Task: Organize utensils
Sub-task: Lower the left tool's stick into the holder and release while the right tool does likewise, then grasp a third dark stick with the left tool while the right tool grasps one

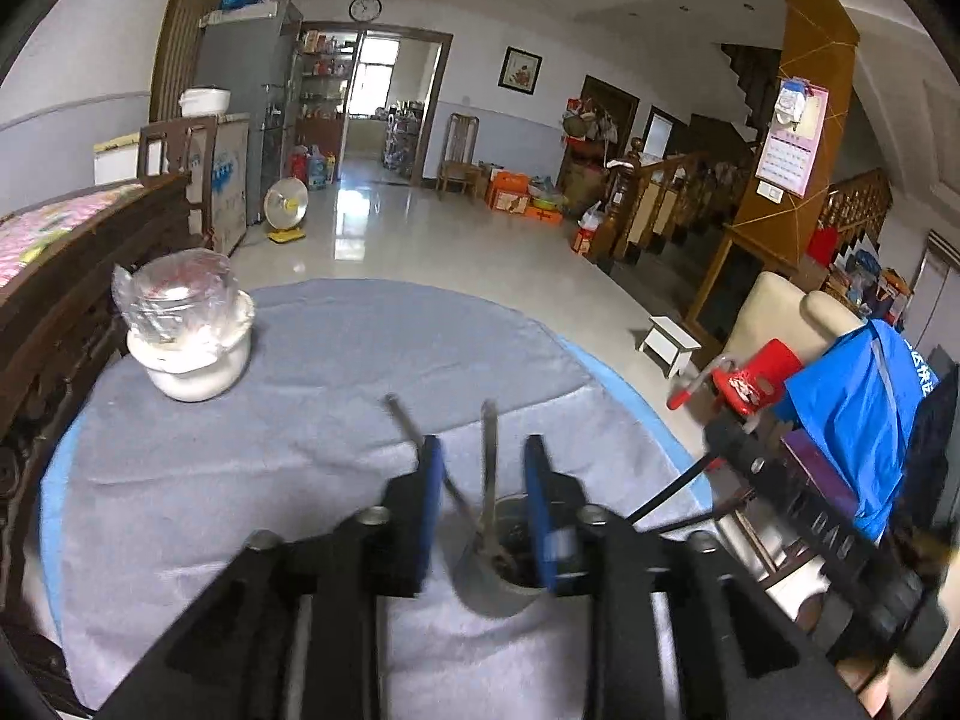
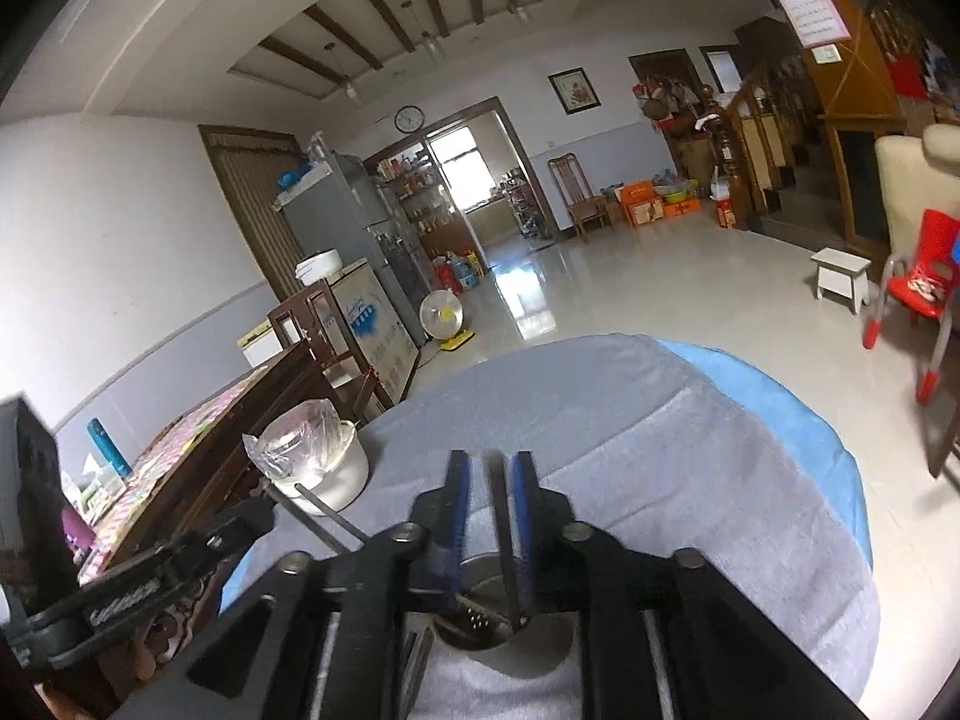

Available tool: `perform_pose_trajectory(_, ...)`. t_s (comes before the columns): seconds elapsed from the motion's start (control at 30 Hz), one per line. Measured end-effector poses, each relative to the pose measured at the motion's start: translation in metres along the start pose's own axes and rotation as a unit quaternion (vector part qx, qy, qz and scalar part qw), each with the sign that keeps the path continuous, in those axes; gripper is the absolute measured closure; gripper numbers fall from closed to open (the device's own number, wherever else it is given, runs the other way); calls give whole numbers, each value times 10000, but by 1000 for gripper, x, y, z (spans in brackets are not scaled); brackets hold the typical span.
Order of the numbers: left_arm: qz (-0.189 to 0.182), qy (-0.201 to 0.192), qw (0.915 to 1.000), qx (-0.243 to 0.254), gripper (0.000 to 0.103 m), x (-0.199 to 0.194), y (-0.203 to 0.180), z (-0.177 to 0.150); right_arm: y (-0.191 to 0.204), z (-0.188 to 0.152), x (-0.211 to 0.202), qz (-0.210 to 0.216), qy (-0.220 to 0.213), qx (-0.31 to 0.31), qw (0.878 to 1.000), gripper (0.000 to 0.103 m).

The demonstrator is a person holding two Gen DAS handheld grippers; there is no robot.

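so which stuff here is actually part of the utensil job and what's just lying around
Part of the job:
- metal holder cup
- utensils standing in it
- left gripper, right gripper

Just lying about:
- white pot with a plastic bag over it
- grey cloth
- red chair

Daylight from the far doorway [image 1: 377,69] glares off the floor [image 1: 384,228]; edges bend and darken, near gripper parts blurred.

White pot [image 1: 192,354] under plastic; red chair [image 2: 918,276]; white stool [image 1: 669,345].

Matt cloth, dull metal
Grey napped cloth [image 1: 288,432] covers the desk; brushed-metal cup [image 1: 492,594] holds slim steel utensils [image 1: 489,462].
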State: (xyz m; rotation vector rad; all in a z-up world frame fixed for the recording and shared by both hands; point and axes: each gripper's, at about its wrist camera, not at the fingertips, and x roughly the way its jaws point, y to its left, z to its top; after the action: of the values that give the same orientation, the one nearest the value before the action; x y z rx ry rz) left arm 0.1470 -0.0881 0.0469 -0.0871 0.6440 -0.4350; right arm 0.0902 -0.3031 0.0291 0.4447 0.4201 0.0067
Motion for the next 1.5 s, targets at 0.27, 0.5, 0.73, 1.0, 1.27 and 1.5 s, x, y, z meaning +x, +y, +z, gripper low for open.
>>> perform_pose_trajectory(0.27,553,6,9985,19,63,-35,48,-27,-7,8,-64,-55,-933,137,9955,29)
perform_pose_trajectory(0.5,1096,517,9911,-548,63,-36,109,-58,21,1,-97,467,-989,-165,9939,59)
perform_pose_trajectory(0.73,1187,1115,9836,-774,63,-21,134,-95,66,-56,-47,813,273,-707,9938,63)
perform_pose_trajectory(1.0,795,1966,9742,-766,63,22,142,-117,76,-130,46,393,2055,-880,9739,69)
perform_pose_trajectory(1.27,429,2597,9617,-764,63,84,146,-119,69,-161,89,-90,2588,-1145,9591,74)
perform_pose_trajectory(1.5,137,2634,9626,-617,63,111,139,-107,66,-159,99,-221,2575,-1136,9593,74)
